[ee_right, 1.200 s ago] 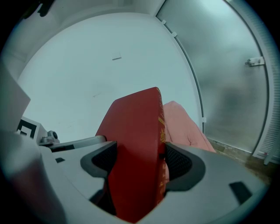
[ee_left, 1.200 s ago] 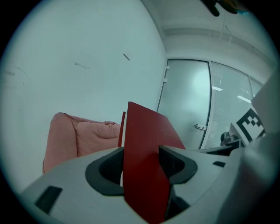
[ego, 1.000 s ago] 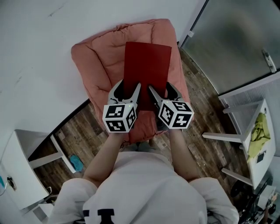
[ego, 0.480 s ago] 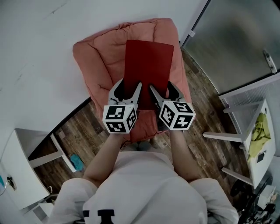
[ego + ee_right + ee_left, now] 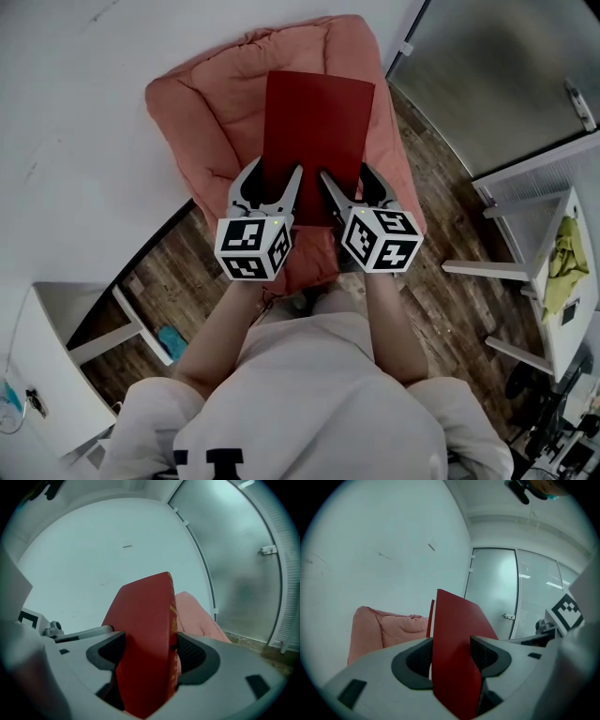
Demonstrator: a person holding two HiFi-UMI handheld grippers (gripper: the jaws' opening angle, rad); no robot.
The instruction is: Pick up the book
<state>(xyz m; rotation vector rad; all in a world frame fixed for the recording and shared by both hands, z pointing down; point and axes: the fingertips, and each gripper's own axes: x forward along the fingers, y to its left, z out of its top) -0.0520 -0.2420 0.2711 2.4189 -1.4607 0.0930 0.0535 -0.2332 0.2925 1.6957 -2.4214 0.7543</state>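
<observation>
A dark red book (image 5: 317, 131) is held flat above a pink cushion (image 5: 211, 112), its near edge gripped from both sides. My left gripper (image 5: 272, 192) is shut on the book's near left corner; in the left gripper view the red cover (image 5: 457, 653) stands edge-on between the two dark pads. My right gripper (image 5: 347, 195) is shut on the near right corner, and the right gripper view shows the book's spine (image 5: 157, 639) with gold print wedged between its pads. The cushion (image 5: 386, 627) lies behind and below the book.
A white wall (image 5: 84, 94) runs at the left and a frosted glass door (image 5: 506, 75) at the upper right. Wooden floor (image 5: 441, 216) lies around the cushion. A white table frame (image 5: 544, 281) with a yellow cloth (image 5: 560, 272) stands right; another white frame (image 5: 94, 337) stands lower left.
Both grippers and the book have shifted slightly up and away from the person; the book sits a little higher over the cushion. Both grips are unchanged.
</observation>
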